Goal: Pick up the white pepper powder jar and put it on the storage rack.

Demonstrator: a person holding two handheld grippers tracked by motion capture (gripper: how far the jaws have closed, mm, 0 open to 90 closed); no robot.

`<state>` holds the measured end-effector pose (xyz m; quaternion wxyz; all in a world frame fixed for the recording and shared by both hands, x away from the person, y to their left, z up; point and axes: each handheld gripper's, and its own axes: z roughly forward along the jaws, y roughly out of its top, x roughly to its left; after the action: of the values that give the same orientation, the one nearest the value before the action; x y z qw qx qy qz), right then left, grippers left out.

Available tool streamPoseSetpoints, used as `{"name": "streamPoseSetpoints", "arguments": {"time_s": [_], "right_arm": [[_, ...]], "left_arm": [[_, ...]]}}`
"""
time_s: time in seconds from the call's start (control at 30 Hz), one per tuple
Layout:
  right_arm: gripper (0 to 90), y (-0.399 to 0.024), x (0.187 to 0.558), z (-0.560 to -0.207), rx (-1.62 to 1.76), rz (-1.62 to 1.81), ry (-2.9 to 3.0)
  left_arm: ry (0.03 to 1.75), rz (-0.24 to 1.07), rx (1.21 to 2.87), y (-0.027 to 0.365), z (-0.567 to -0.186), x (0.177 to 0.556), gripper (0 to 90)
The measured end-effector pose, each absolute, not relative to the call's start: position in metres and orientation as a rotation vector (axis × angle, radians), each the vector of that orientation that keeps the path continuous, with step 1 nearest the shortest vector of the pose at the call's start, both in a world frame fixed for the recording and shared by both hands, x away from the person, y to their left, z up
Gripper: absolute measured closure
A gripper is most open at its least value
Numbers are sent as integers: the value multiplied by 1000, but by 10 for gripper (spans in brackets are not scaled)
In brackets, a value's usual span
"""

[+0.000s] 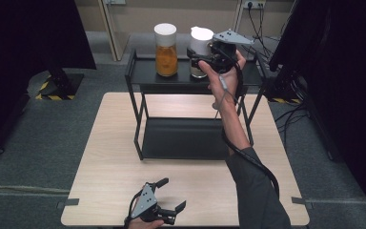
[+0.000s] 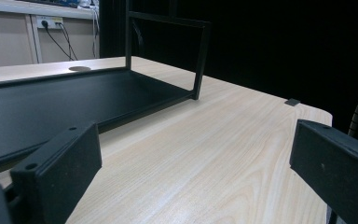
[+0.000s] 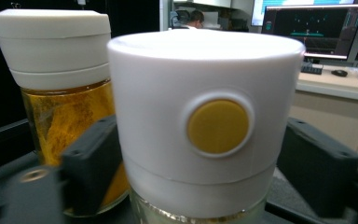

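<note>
A light wooden counter [image 1: 114, 162] stands on grey carpet [image 1: 38, 143], carrying a black two-tier metal rack [image 1: 140, 71]. On the rack's upper shelf, a clear jar of orange-yellow contents [image 1: 166, 50] with a white cap stands upright toward the left. Yellow-and-black hazard tape [image 1: 52, 97] marks a dark stand's base on the floor at left. Cables [image 1: 257, 19] hang from a wall socket [image 1: 254, 4] behind; a lit monitor [image 3: 314, 28] glows on a desk beyond.
</note>
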<state>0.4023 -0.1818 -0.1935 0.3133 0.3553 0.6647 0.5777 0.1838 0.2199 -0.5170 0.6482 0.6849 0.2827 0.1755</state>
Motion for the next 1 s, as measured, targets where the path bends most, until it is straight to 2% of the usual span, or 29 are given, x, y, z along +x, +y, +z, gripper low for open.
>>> {"name": "streamPoseSetpoints", "arguments": {"time_s": [0.1,0.3,1.0], "right_arm": [[64,-182,400,-194,939,1516,1747],[7,-180,392,-197,926,1497,1718],[4,-215,372,-205,863,1608,1756]], "left_arm": [[643,398,1559,220,-517,184,16],[645,398,1557,220,-517,184,15],[649,400,1552,220,-518,184,15]]}}
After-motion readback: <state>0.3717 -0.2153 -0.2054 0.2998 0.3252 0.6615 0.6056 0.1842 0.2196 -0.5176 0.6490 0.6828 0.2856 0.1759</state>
